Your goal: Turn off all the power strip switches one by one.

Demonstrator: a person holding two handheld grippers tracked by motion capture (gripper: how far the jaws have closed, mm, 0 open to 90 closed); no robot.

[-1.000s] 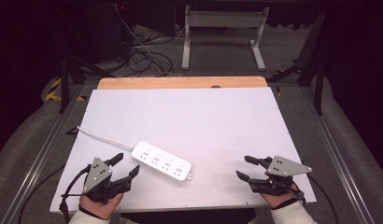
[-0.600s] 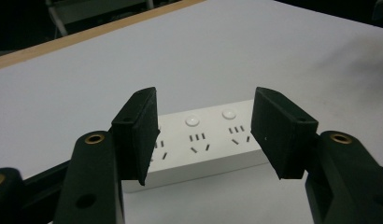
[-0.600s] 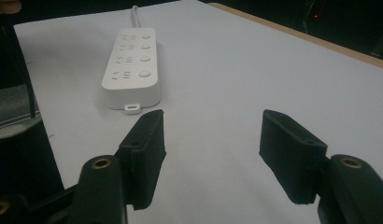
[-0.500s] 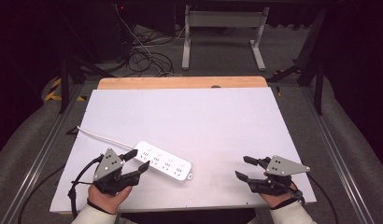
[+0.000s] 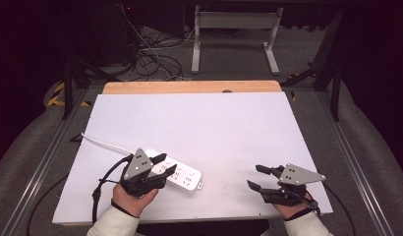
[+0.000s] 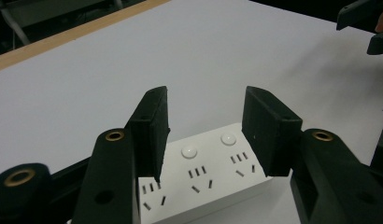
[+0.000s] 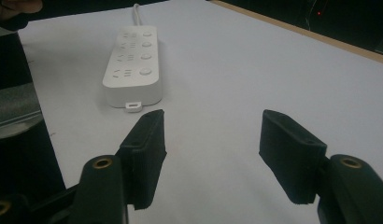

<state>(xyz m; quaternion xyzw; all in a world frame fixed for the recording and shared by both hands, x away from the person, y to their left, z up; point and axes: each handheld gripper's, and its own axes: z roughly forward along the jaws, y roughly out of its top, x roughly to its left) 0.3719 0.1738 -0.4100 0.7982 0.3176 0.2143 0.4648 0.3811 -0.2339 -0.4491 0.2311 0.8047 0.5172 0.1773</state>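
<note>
Left gripper hangs just over the near-left part of the white plastic power strip, with its two black jaws spread wide; in the left gripper view the jaws stand on each side of the strip, above its sockets and round white buttons, and I cannot tell if they touch it. This long strip lies flat on the white table sheet, in the front-left area, turned at an angle. A thin white cable goes from its far end toward the left edge of the table.

Right gripper is at the front right, well apart from the strip, low over the bare sheet, and its jaws are also wide open with nothing between them. In the right gripper view the strip lies farther away, ahead and to the left.

Behind the white sheet a light wooden strip of the tabletop shows. Beyond it the room is dark, with a grey floor, a bundle of black cables and a grey metal frame.
</note>
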